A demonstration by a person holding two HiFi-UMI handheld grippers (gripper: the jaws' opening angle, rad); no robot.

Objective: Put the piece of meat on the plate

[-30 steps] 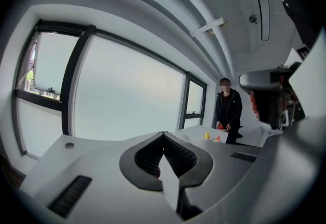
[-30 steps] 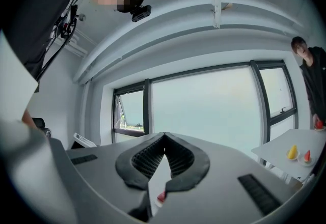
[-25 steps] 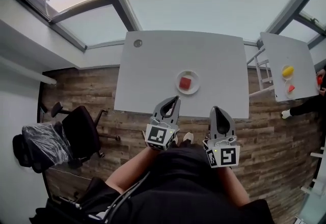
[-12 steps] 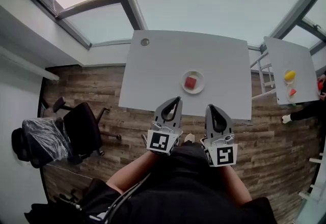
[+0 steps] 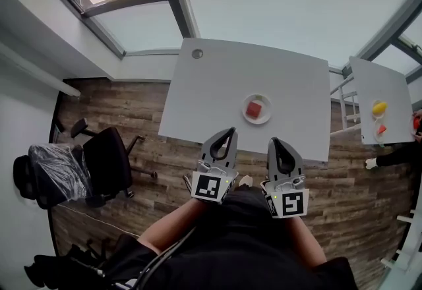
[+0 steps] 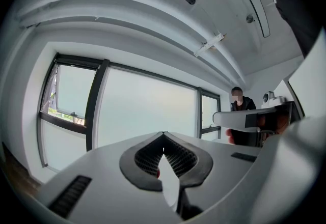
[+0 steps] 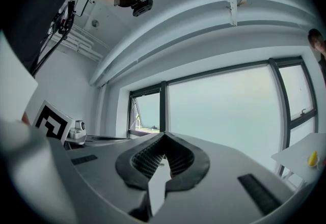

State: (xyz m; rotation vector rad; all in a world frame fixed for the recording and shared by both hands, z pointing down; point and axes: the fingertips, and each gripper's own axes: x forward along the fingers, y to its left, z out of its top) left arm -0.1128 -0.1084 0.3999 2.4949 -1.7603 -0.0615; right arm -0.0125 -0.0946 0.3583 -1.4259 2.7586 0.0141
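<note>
L tongs [image 5: 229,130]: shut, empty. R tongs [image 5: 273,141]: same. Both point level, held at my waist by the near edge of the table [image 5: 211,78].
Change since a sec ago: small drift of both tongs only; nothing picked up.
Piece of meat [image 5: 254,109]: red, on plate [image 5: 245,116], mid-table, unmoved.
Reading: task looks done, no further move needed.

Piece of meat [image 5: 254,109] red, on white plate [image 5: 266,115] towards the tabletop's [image 5: 217,84] near edge; tabletop plain pale grey; left gripper [image 5: 229,130] and right gripper [image 5: 273,142] grey, black-padded, cubes patterned in black-and-white squares; floor [image 5: 119,111] brown wood-plank; office chair [image 5: 102,170] black.
</note>
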